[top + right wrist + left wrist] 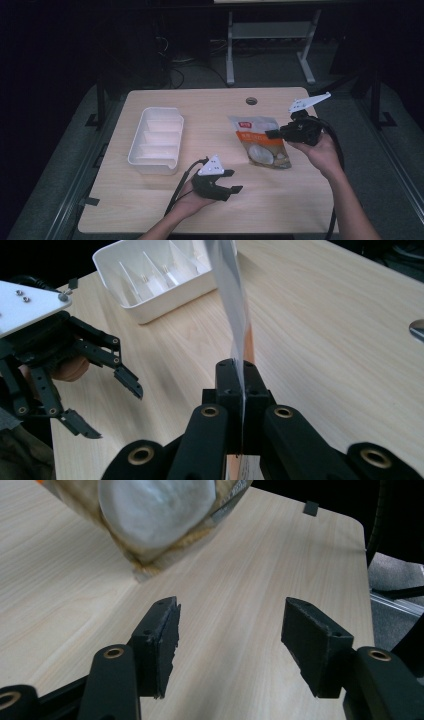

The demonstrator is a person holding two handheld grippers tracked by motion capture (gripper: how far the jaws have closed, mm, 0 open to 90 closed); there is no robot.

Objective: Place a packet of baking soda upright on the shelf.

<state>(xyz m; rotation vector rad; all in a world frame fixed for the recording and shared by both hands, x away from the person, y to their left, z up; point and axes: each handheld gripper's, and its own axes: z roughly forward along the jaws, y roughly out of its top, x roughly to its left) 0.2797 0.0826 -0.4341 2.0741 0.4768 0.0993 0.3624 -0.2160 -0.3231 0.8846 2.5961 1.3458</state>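
A snack pouch (260,142) with an orange band and a white round picture lies right of the middle of the light wooden table (150,200), and the rest is placed from it. The right gripper (274,133) comes in at the pouch's right edge, its jaws pressed together on the thin edge of the pouch; in the right gripper view the pouch (230,295) rises as a pale sheet from between the closed jaws of that gripper (243,385). The left gripper (232,181) hangs just below and left of the pouch, above bare table, jaws spread wide with nothing between them; in its own view the gap of the left gripper (230,635) frames plain wood, and the pouch's lower corner (165,525) sits a little beyond the jaw tips, not touching. A white compartment tray (156,140) stands well to the left of the pouch, with an open strip of table between them. Beyond the pouch, near the far edge, is a small round cable hole (251,101). The near edge of the table below the pouch is bare apart from the person's forearms.
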